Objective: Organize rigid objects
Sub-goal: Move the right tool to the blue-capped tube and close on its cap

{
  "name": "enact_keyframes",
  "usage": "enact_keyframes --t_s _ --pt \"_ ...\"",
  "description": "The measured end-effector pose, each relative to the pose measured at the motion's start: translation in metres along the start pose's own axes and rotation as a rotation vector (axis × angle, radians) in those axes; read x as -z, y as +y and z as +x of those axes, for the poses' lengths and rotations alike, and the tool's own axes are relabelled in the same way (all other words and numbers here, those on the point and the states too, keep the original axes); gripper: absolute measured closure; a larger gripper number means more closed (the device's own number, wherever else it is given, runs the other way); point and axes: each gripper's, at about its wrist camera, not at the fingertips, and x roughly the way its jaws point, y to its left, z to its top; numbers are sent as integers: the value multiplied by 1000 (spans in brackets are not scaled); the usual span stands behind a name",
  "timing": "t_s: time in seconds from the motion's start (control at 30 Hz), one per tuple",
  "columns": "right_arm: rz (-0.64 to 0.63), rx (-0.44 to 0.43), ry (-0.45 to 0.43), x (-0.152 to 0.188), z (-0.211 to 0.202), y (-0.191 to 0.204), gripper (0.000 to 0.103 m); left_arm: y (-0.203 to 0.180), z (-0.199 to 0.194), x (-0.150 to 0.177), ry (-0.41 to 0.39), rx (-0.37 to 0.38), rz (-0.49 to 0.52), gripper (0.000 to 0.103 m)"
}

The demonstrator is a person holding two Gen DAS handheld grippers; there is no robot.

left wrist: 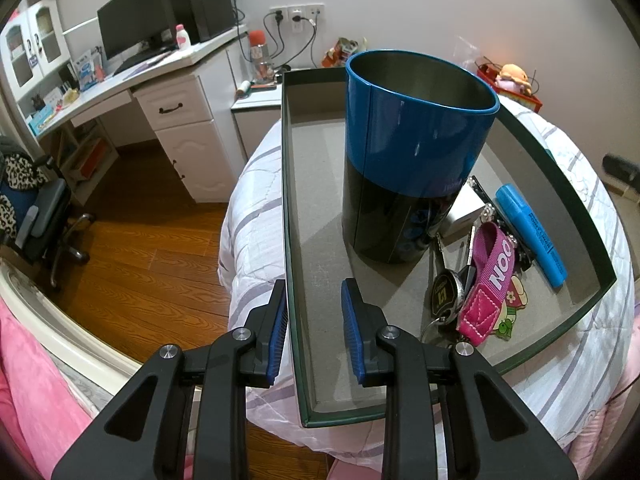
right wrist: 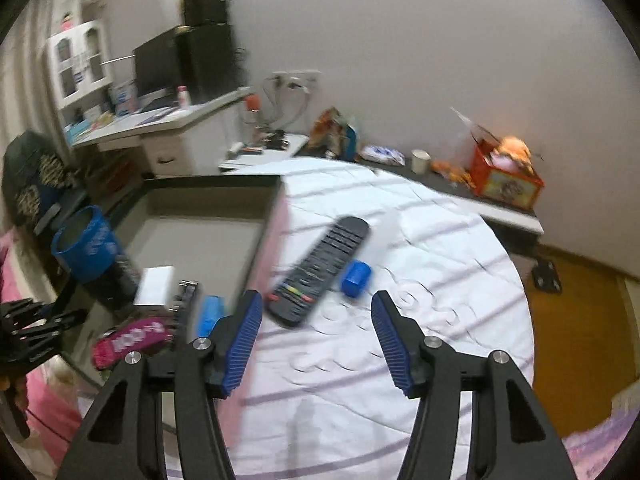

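Along the tray's [left wrist: 286, 184] left wall sits the left gripper [left wrist: 314, 284], its jaws astride that wall: one blue pad lies close against the outer face, the other stands inside the tray with a clear gap to the wall, so the tongs are slightly parted and clamp nothing. Inside the tray, toward its middle, a tall blue-and-black tin [left wrist: 416, 140] stands upright with its mouth open. To the tin's right, still within the tray, lie a small white box [left wrist: 466, 208], a black studded strip [left wrist: 504, 220], a blue highlighter [left wrist: 530, 236] nearest the right wall, and a pink strap [left wrist: 490, 280] draped over a bunch of keys [left wrist: 444, 292]. The tray rests on a white striped bedspread [left wrist: 248, 200]. Outside the tray, just beyond its right wall, a black remote [right wrist: 320, 272] lies slantwise on the bedspread with a small blue cylinder [right wrist: 356, 278] touching or nearly touching its far side. The right gripper [right wrist: 316, 294] hangs over the bedspread on that same side of the tray, jaws spread wide and empty, the remote ahead of its tips; this view is blurred.
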Motion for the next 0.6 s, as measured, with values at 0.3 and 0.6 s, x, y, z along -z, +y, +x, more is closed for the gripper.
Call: enact_keyframes --t_s 0.3,0.6 --pt "23 -8 115 14 57 -19 45 0 1 0 4 -1 4 78" --pt "97 23 105 -6 84 -41 45 -1 1 0 3 -7 7 78"
